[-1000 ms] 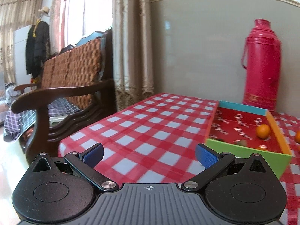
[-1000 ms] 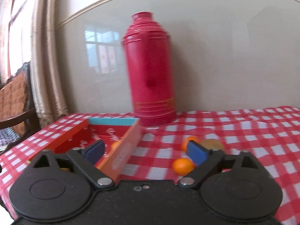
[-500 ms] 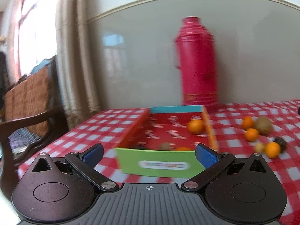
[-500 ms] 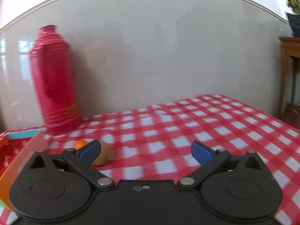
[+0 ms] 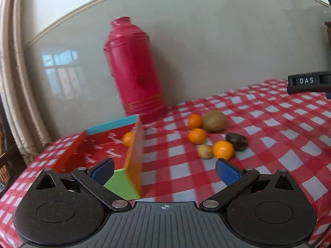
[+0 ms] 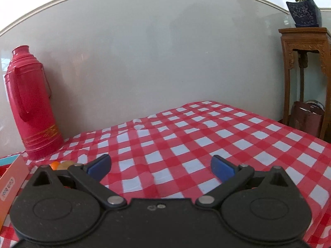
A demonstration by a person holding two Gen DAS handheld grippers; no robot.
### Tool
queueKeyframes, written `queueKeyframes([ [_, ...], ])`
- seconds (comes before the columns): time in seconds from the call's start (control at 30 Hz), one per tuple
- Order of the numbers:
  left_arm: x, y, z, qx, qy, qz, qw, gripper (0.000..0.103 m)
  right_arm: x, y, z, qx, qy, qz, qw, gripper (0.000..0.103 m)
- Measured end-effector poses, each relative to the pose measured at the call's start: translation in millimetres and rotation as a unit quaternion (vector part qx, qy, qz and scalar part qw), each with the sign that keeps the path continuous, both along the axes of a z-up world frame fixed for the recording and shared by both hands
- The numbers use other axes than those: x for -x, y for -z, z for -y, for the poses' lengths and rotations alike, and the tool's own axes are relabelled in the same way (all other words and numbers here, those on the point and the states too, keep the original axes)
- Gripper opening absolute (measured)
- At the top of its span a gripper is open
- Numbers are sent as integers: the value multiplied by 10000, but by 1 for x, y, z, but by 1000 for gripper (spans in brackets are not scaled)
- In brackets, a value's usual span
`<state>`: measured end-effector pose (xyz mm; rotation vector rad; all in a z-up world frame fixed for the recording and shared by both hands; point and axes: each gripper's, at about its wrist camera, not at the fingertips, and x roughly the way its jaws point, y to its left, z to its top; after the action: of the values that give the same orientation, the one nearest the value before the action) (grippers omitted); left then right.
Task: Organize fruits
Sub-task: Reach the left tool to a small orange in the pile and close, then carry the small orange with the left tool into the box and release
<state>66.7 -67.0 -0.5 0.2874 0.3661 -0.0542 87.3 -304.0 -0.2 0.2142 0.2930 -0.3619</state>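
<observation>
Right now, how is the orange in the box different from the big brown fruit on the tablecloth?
The orange in the box is bright orange and small; the brown fruit is dull brown and clearly bigger. The orange lies inside the box, partly hidden by its wall; the brown fruit lies out on the checked tablecloth beside another orange. Both are roundish, and neither pair of tongs holds them.

Light: bright daylight, soft | glare: window reflected on wall (image 5: 60, 76) | blur: left view smeared, flask (image 5: 134, 70) esp. | right view sharp | edges: fisheye bowing
</observation>
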Motion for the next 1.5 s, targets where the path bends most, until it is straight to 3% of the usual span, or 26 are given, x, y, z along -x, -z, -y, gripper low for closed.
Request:
queueKeyframes([
  [0.13,-13,0,18,221,188,-356,9989,103,5,0,10,-89,61,-5,9999,97],
  [0.33,-29,3,40,301,263,-492,9980,101,11,0,24,-239,192,54,9995,97],
  [0.4,-34,5,47,260,292,-547,9977,83,13,0,28,-294,216,72,9993,97],
  [0.47,-41,9,52,269,332,-735,9964,75,14,0,30,-348,232,94,9991,97],
  [0.87,-62,21,64,476,303,-1129,9920,63,15,-1,33,-334,358,122,9987,97],
  [0.97,-68,23,67,508,370,-1248,9902,49,15,1,35,-412,364,79,9985,97],
  [1.23,-76,24,74,504,383,-1243,9902,48,14,1,35,-493,331,41,9982,97],
  [1.37,-76,25,72,495,330,-1160,9915,34,12,1,34,-524,302,29,9982,97],
  [1.5,-77,25,70,538,335,-1149,9914,33,10,1,33,-574,280,20,9980,97],
])
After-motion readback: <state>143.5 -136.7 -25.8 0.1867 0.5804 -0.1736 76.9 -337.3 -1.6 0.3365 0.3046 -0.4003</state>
